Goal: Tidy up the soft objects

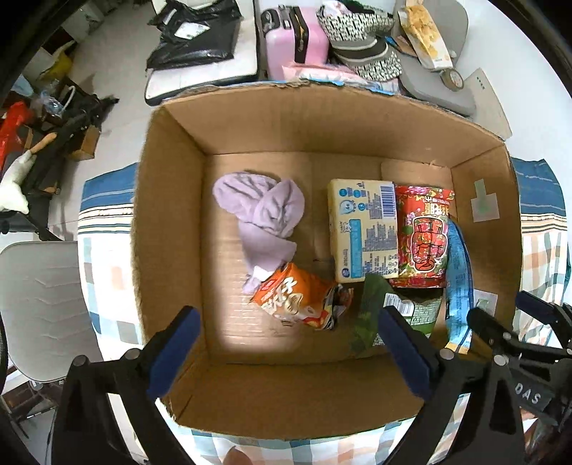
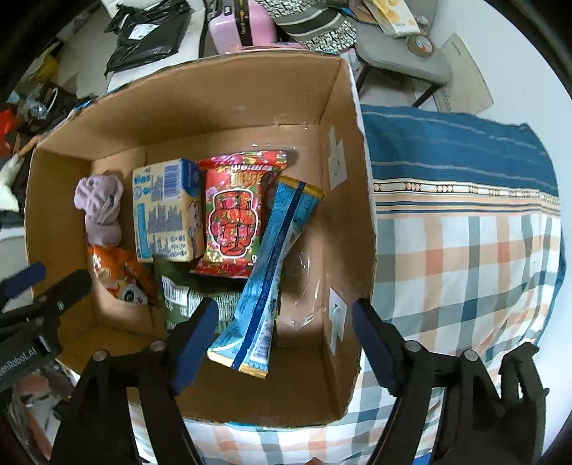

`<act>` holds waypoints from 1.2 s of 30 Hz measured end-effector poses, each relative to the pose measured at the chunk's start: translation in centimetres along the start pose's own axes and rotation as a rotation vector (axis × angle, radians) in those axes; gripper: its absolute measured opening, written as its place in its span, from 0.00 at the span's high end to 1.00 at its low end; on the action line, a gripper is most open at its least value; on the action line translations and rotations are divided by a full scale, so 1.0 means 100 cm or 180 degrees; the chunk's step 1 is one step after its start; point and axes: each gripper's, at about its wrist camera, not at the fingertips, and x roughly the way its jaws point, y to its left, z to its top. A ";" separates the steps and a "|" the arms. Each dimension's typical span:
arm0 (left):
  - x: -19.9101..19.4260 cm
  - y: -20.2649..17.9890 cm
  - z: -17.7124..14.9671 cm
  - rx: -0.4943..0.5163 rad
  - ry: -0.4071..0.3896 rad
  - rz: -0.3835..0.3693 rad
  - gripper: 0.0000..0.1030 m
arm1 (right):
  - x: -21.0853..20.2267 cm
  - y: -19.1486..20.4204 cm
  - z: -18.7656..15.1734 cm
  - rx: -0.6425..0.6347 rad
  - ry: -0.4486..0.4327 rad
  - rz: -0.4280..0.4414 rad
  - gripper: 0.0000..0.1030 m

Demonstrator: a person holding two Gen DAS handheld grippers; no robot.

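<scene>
A cardboard box [image 1: 171, 200] [image 2: 343, 229] sits on a checked cloth. Inside lie a lilac cloth [image 1: 261, 218] [image 2: 100, 207], an orange snack bag [image 1: 296, 300] [image 2: 118, 272], a yellow tissue pack [image 1: 364, 232] [image 2: 164, 214], a red flowered packet [image 1: 425, 236] [image 2: 236, 214], a blue packet [image 1: 459, 282] [image 2: 271, 279] and a green bag [image 1: 371, 314] [image 2: 182, 297]. My left gripper [image 1: 289, 354] is open and empty above the box's near wall. My right gripper [image 2: 286, 343] is open and empty above the box's near right corner; it also shows in the left wrist view [image 1: 507, 314].
The checked and blue-striped cloth [image 2: 464, 232] covers the surface around the box. Behind the box are a pink suitcase [image 1: 293, 39], patterned hats [image 1: 361, 39], black bags [image 1: 200, 32] and a grey chair seat [image 1: 436, 89]. A white chair [image 1: 39, 307] stands at the left.
</scene>
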 end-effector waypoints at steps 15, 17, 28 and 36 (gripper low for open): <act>-0.077 0.008 -0.069 -0.0215 -0.0785 0.0030 0.01 | -0.046 0.002 -0.057 0.0050 -0.0487 0.0045 0.05; -0.094 0.008 -0.085 -0.0231 -0.0908 0.0049 0.01 | -0.057 0.000 -0.068 0.0050 -0.0574 0.0061 0.05; -0.172 0.001 -0.170 -0.0280 -0.1443 0.0173 0.01 | -0.132 -0.002 -0.158 -0.0067 -0.1234 0.0072 0.05; -0.232 -0.008 -0.221 -0.0273 -0.1818 0.0142 0.01 | -0.190 -0.008 -0.226 -0.0163 -0.1562 0.0185 0.05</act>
